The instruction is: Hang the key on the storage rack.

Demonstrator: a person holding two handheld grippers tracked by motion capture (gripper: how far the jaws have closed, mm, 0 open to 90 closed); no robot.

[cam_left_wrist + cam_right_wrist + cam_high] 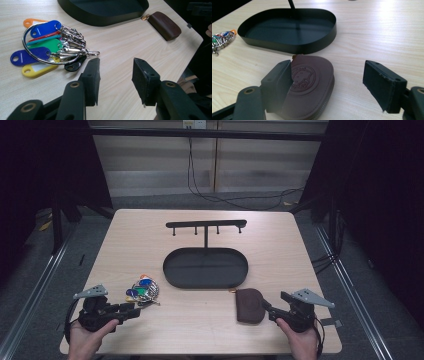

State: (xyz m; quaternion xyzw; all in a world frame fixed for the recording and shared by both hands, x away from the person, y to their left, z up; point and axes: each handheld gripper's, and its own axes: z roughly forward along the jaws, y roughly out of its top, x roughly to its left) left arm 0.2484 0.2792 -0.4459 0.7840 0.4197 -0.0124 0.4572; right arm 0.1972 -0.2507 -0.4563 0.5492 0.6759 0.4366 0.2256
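Note:
A bunch of keys (142, 289) with coloured plastic tags lies on the wooden table, left of centre. My left gripper (134, 310) sits just in front of it, open. In the left gripper view the keys (47, 47) lie just beyond the left jaw and nothing is between the jaws of the gripper (116, 62). A brown zipped pouch (250, 305) lies flat at the front right. My right gripper (267, 310) is open at its right side. In the right gripper view the pouch (312, 82) reaches partly between the wide jaws of the gripper (328, 66), its left part behind the left jaw and well clear of the right one.
A black oval tray (205, 267) sits mid-table, with a thin post carrying a hook rail (206, 224) behind it. Its wall (287, 45) stands just beyond the pouch. The front table edge runs close under both hands. Cables lie on the floor behind the table.

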